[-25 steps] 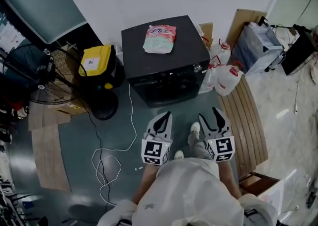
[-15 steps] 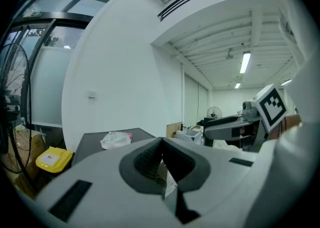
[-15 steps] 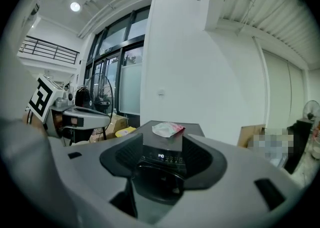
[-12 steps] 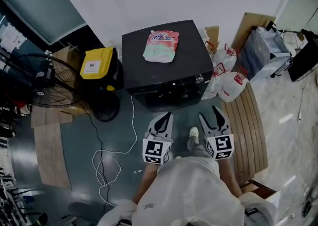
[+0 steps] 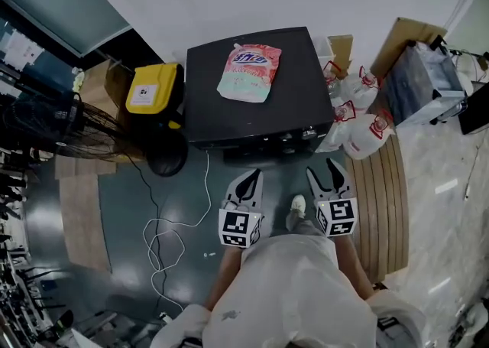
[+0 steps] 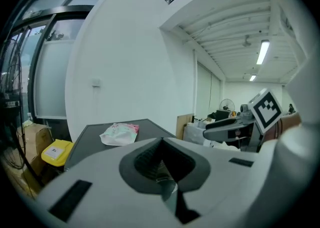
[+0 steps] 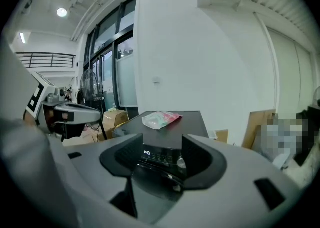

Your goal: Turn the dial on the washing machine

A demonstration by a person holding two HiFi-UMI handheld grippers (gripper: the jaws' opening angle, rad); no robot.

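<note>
The black washing machine [image 5: 248, 102] stands against the wall with a pink and green detergent pouch [image 5: 250, 71] on its top. Its round dial [image 5: 309, 134] is on the front panel at the right. My left gripper [image 5: 251, 179] hangs in front of the machine, shut and empty. My right gripper [image 5: 321, 170] is beside it, open and empty, short of the dial. In the right gripper view the control panel and dial [image 7: 183, 162] show between the parted jaws. The left gripper view has the pouch [image 6: 119, 134] above the closed jaws.
A yellow box [image 5: 153, 88] and a floor fan [image 5: 65, 125] stand left of the machine. A white cable [image 5: 172, 224] trails over the floor. White jugs [image 5: 359, 121], a bag [image 5: 428, 82] and a slatted wooden board [image 5: 378, 201] are at the right.
The machine has come nearer in the head view, its front panel now close ahead of both grippers. The grippers keep their pose, left shut and right open.
</note>
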